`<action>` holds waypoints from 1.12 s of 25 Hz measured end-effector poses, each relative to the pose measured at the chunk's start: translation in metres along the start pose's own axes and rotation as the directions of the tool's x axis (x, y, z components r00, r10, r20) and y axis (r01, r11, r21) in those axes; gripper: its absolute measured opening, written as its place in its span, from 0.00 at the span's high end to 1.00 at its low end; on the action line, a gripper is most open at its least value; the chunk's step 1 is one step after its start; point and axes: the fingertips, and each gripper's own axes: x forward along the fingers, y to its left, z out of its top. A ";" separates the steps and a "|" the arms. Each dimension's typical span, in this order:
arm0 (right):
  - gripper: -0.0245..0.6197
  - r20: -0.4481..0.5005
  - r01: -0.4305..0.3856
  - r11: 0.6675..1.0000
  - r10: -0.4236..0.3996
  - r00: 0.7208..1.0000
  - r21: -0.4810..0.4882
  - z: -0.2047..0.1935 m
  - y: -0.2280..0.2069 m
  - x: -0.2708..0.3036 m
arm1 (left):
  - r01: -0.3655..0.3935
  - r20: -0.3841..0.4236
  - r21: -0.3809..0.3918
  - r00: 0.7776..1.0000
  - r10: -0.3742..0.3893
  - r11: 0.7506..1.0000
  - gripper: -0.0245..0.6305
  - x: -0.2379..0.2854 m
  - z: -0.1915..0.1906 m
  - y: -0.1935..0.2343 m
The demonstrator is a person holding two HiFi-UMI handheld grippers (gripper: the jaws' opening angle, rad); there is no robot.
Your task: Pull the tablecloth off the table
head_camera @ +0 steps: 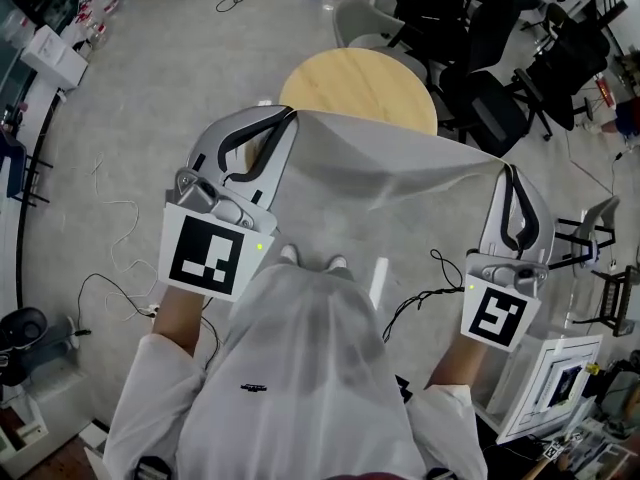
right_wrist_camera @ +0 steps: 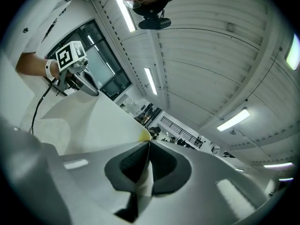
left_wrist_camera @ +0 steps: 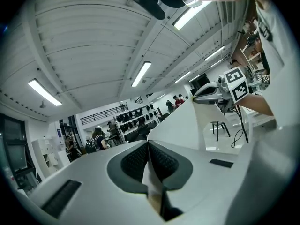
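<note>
A thin white tablecloth (head_camera: 380, 163) hangs stretched in the air between my two grippers, above and in front of a small round wooden table (head_camera: 357, 86). My left gripper (head_camera: 290, 116) is shut on one corner of the cloth, and the cloth (left_wrist_camera: 154, 186) shows pinched between its dark pads. My right gripper (head_camera: 504, 168) is shut on the other corner, with cloth (right_wrist_camera: 144, 175) clamped between its pads too. Each gripper view looks up at the ceiling and shows the opposite gripper across the raised sheet. The table's near part is hidden behind the cloth.
Black office chairs (head_camera: 500, 58) crowd the floor behind and right of the table. Cables (head_camera: 110, 278) trail over the grey floor at left, and a white box (head_camera: 545, 388) stands at lower right. The person's white coat (head_camera: 300, 368) fills the bottom middle.
</note>
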 end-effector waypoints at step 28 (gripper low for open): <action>0.94 0.034 -0.031 0.999 0.030 0.999 0.024 0.004 0.000 0.024 | -0.018 -0.001 -0.035 1.000 0.018 0.999 0.95 0.009 0.001 0.015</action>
